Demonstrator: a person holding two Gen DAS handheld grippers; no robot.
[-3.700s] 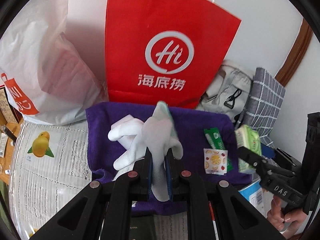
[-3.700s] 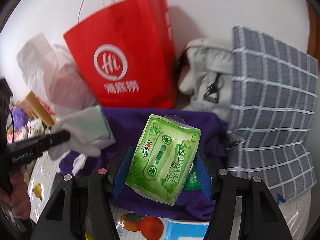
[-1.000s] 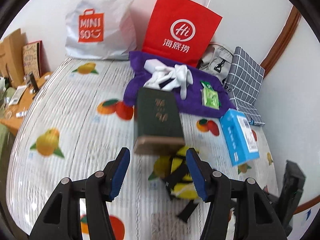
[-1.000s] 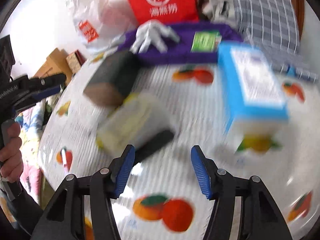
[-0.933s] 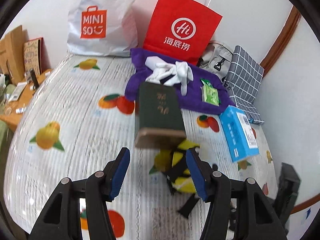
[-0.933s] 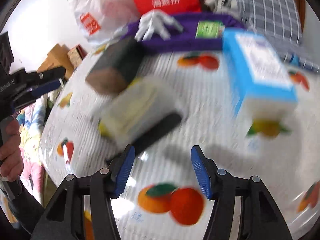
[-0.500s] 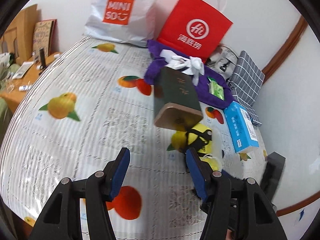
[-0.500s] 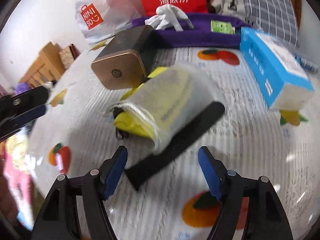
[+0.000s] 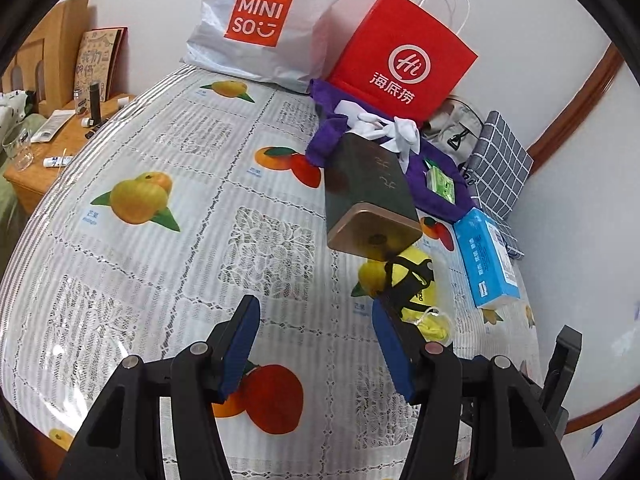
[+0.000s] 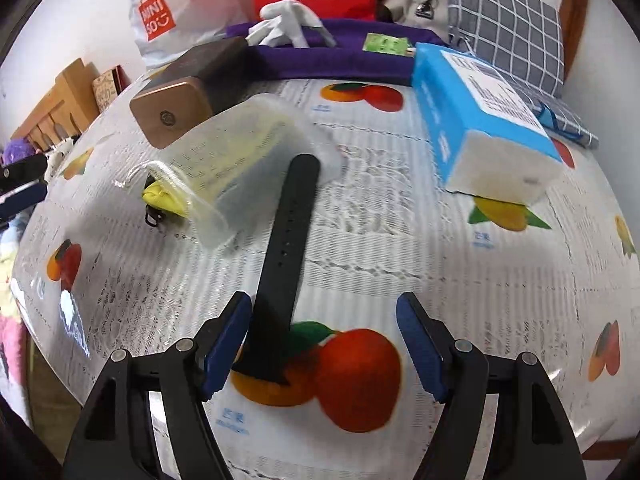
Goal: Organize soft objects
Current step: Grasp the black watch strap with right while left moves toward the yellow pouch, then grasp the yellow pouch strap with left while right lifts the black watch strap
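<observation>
**Both tools empty over the fruit-print desk**

Left tool (image 9: 316, 340), in the left wrist view, hangs over the desk (image 9: 160, 264) with its 2 blue pads apart and nothing between them. Just past its right pad lies a yellow pouch (image 9: 412, 280) crossed by a black strap (image 9: 404, 284). A dark box with a copper end (image 9: 372, 200) lies beyond the pouch, its copper end towards the camera. Farther back, a purple cloth (image 9: 436, 192) carries white gloves (image 9: 384, 128) and a green tissue pack (image 9: 440, 184). A blue carton (image 9: 488, 260) lies at the right, a red paper bag (image 9: 404, 56) and a white MINISO bag (image 9: 260, 28) stand against the wall.

Right tool (image 10: 324, 340), in the right wrist view, has just been opening; its pads stand wide apart and grip nothing. The black strap (image 10: 288, 256) runs from beside the left pad up to the pouch, here a blurred clear wrapper over yellow fabric (image 10: 240, 164). The dark box (image 10: 180, 100) lies just behind it, the blue carton (image 10: 480, 120) to the right. The gloves (image 10: 284, 24) and tissue pack (image 10: 384, 44) rest on the purple cloth (image 10: 332, 64) at the far edge.
</observation>
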